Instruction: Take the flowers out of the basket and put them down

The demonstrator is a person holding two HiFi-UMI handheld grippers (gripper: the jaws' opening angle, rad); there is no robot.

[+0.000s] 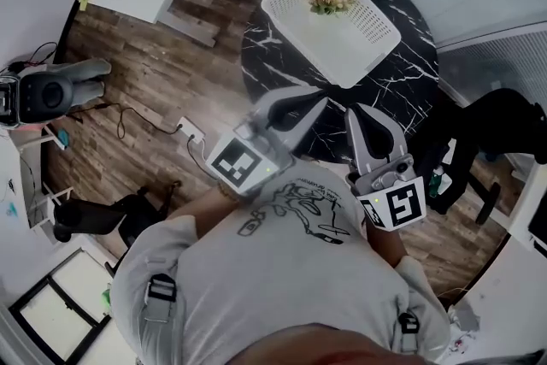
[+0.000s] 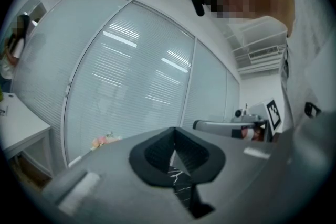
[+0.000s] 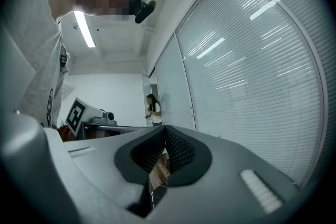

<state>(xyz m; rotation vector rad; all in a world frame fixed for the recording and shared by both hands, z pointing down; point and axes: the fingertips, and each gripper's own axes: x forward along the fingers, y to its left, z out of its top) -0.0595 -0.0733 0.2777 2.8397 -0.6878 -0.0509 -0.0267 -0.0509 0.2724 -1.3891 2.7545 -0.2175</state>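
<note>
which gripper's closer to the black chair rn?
Right. In the head view the right gripper is over the table edge, just left of the chair. The left gripper sits farther left, beyond the right one.

The person wore a light grey T-shirt [image 1: 214, 286] with a black line drawing [image 1: 299, 209] on it and dark strap buckles [image 1: 161, 288] at both shoulders. The left gripper [image 1: 323, 98] and right gripper [image 1: 357, 112] were grey, with black ribbed pads [image 2: 156, 153] and white marker cubes [image 1: 237, 163].
</note>
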